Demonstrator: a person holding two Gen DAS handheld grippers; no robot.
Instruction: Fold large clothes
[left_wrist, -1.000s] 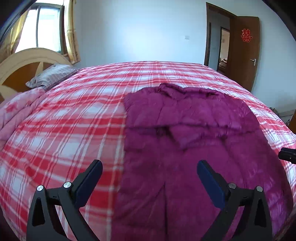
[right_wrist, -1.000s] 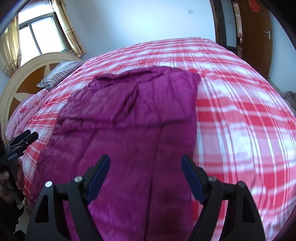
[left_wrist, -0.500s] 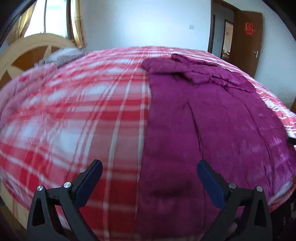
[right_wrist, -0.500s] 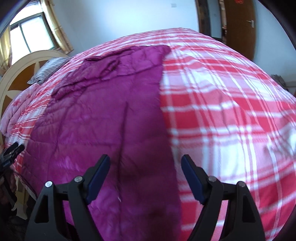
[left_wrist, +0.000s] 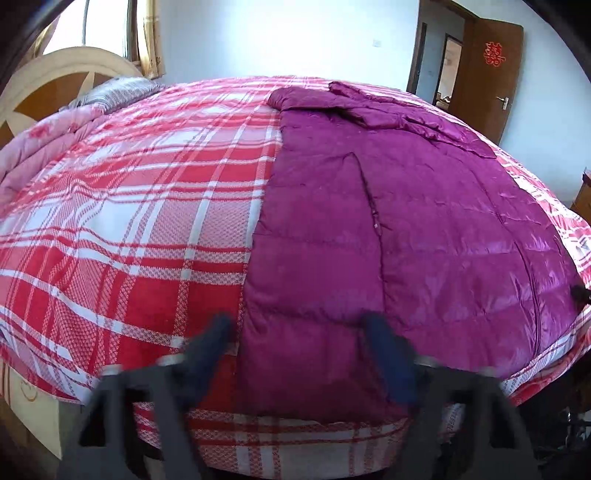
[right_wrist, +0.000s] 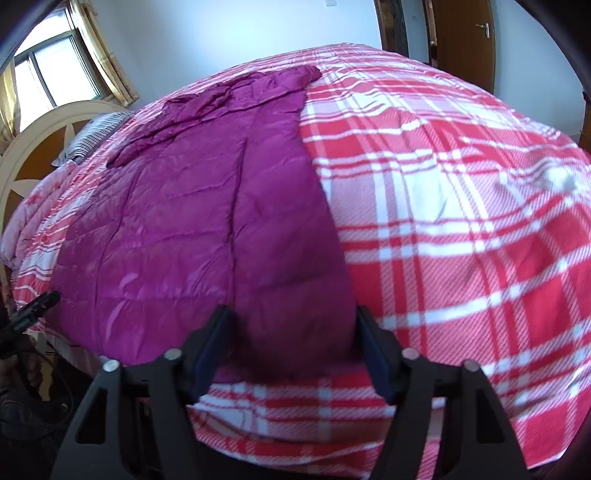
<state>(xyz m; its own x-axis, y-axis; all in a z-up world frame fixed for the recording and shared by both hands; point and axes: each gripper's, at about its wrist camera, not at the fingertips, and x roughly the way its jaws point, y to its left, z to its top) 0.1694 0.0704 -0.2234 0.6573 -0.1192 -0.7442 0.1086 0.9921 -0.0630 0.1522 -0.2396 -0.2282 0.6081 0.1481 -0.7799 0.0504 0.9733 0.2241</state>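
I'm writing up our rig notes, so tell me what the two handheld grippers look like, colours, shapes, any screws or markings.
Both look alike. The right gripper has black plastic arms with triangular cut-outs, silver round screw heads at the joints, and two flat fingers faced with dark blue pads. The left gripper is motion-blurred but shows the same black frame and dark blue fingers. No cables or markings are visible. A dark sleeve edge shows at the right view's lower left.

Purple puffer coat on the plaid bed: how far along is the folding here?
Done: the purple puffer coat lies flat on the red plaid quilt, its sleeves folded across the far end. In hand: both grippers have just been closing at the near hem, the left gripper astride its left corner, the right gripper astride its right corner; a firm pinch isn't clear. Left: lifting the hem and folding the body over.
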